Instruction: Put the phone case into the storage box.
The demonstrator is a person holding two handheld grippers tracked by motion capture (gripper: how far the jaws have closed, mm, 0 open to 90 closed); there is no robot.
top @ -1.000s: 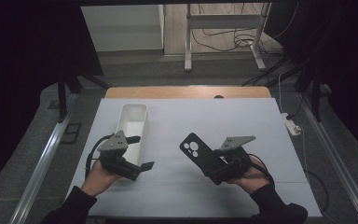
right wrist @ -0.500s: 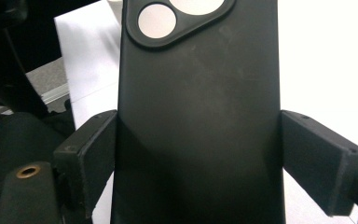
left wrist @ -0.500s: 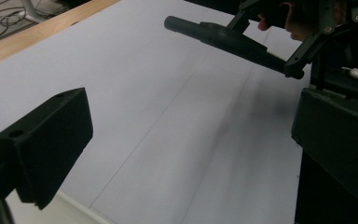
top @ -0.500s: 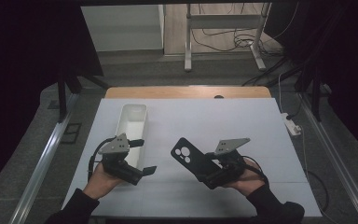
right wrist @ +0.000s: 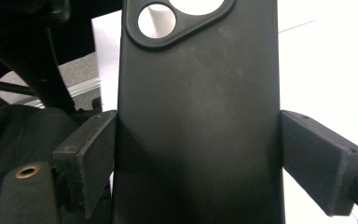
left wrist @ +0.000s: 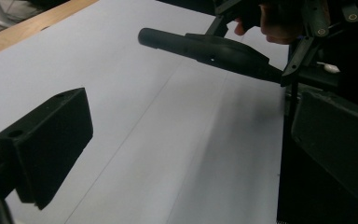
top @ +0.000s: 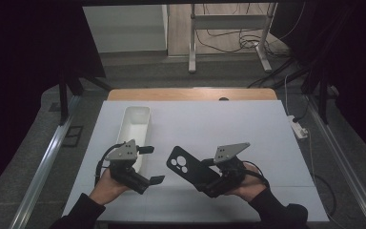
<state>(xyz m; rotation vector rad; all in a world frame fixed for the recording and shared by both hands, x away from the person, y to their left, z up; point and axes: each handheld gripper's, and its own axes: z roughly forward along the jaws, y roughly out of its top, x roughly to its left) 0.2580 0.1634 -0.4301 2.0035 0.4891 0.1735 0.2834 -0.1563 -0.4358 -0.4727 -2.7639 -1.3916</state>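
From above, your right gripper (top: 205,177) holds a black phone case (top: 188,168) clear of the white table (top: 248,129), camera cut-outs pointing away from you and to the left. The case slants up and leftward, into the space between your two hands, probably so the other tool can reach its free end. Your left gripper (top: 145,164) sits just beside the near end of the white tray (top: 136,125), its jaws spread and turned toward the case, with nothing between them. The tray looks empty from here, though its near end is partly hidden behind your left gripper's plate.

Along the left gripper's own view, the two black jaws stand wide apart with only bare table between them. The phone case (left wrist: 209,49) shows edge-on across the top, held off the surface, well short of your left jaws. Your right hand (left wrist: 279,23) and its gripper frame crowd the upper right corner. The gap suggests the left tool is waiting to receive or steady the case.

Along the right gripper's view, the jaws press the two long edges of the phone case (right wrist: 196,116), one pad on each side, gripping its lower half. That leaves the camera-opening end free and pointing forward. The grip looks square and even, so the case sits straight rather than twisted. Behind it you see white table and some dark cloth at the left.
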